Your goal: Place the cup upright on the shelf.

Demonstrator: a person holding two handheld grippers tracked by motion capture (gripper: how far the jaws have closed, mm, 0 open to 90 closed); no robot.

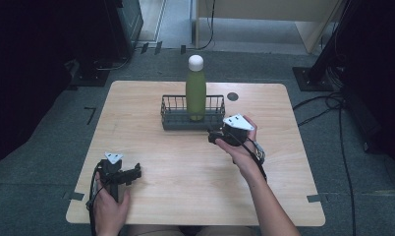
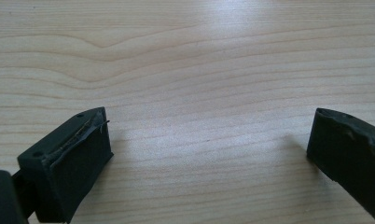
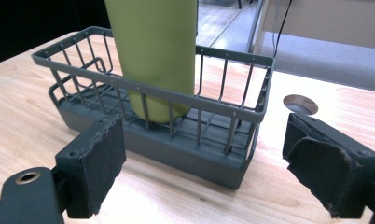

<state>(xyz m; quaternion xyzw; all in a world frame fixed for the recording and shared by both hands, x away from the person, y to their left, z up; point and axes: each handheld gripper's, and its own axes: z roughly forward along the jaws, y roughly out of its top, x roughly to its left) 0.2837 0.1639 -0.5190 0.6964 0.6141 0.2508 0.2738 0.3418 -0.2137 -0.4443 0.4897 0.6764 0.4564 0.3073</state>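
A green bottle with a white cap stands upright inside a dark grey wire basket at the table's far middle. In the right gripper view the bottle fills the basket just ahead of the jaws. My right gripper sits just in front of the basket's right end, open and empty. My left gripper rests near the table's front left corner, open, with bare wood between its jaws.
The light wooden table has a round cable hole behind the basket's right end. Cables and dark stands lie on the grey floor around the table. A pale cabinet stands at the far back.
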